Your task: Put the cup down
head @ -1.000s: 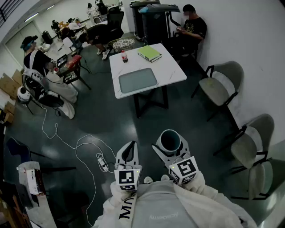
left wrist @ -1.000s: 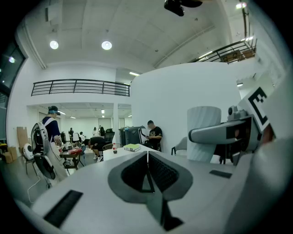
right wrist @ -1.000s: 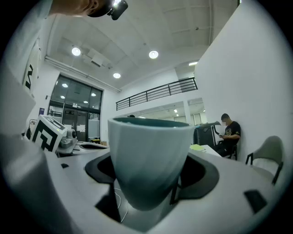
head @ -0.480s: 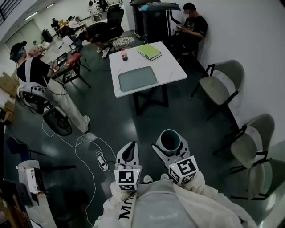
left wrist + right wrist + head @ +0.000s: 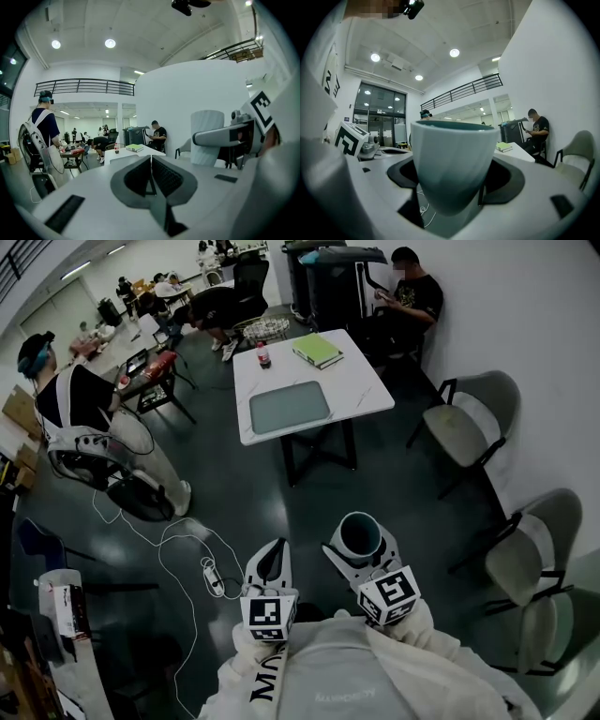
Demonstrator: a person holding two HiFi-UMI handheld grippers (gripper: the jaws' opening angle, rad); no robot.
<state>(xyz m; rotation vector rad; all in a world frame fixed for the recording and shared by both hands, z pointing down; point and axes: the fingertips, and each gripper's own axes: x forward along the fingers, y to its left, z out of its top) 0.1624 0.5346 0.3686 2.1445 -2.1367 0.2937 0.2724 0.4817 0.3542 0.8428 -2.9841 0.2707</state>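
Observation:
A cup [image 5: 358, 532], white outside and teal inside, stands upright between the jaws of my right gripper [image 5: 360, 547], which is shut on its sides above the dark floor. In the right gripper view the cup [image 5: 454, 164] fills the middle, held low on its body. My left gripper [image 5: 271, 557] hangs beside it on the left, shut and empty; its pads [image 5: 151, 176] meet with nothing between them. In the left gripper view the cup [image 5: 206, 136] shows at the right. A white table [image 5: 366, 381] stands ahead, well away from both grippers.
On the table lie a grey tray [image 5: 290, 407], a green book [image 5: 317, 351] and a bottle [image 5: 263, 355]. Two chairs [image 5: 464, 427] [image 5: 530, 549] line the right wall. A white cable [image 5: 178, 549] snakes over the floor at left. A person [image 5: 84, 418] stands by a chair at left; another [image 5: 412, 292] sits behind the table.
The person at the left has risen from the seat and stands beside the chair. Both grippers and the cup keep their places in the view.

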